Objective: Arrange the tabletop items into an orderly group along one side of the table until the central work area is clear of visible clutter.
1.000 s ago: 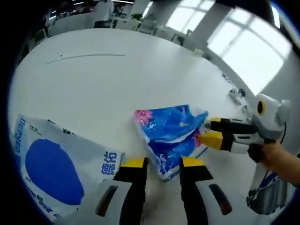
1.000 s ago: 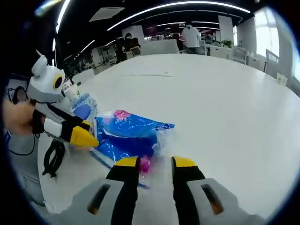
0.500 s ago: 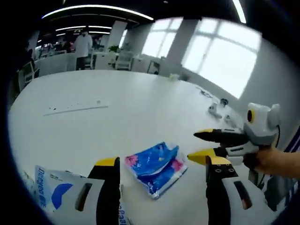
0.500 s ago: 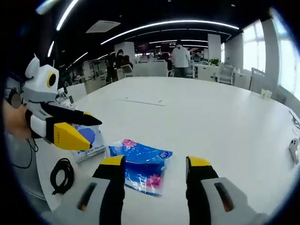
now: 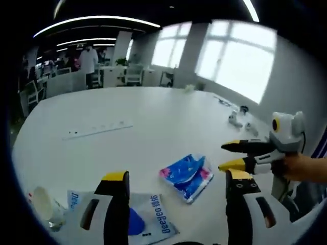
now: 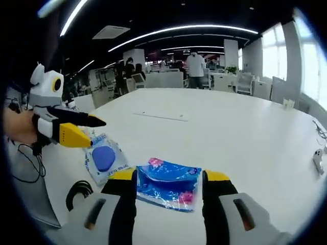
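Note:
A crumpled blue tissue packet (image 5: 188, 174) lies flat on the white table (image 5: 153, 112), touched by neither gripper. My left gripper (image 5: 176, 176) hangs open above and short of it, jaws wide apart. My right gripper (image 5: 224, 156) comes in from the right in a hand, jaws parted, just off the packet's right edge. In the right gripper view the blue packet (image 6: 168, 184) lies between and beyond the open right gripper (image 6: 169, 176), and the left gripper (image 6: 97, 132) hovers open at the left. A white pack with a blue circle (image 6: 104, 158) lies left of the packet, also near my left jaw (image 5: 138, 224).
A coiled black cable (image 6: 79, 191) lies by the near table edge. A pale cup-like thing (image 5: 43, 204) sits at the lower left. A long thin strip (image 5: 97, 130) lies mid-table. Small devices (image 6: 319, 161) rest at the far right edge. Office desks and a standing person (image 6: 194, 64) are beyond.
Both grippers had narrow jaws at the blue packet; both opened wide and drew back. The packet now lies free on the table beside the white pack.

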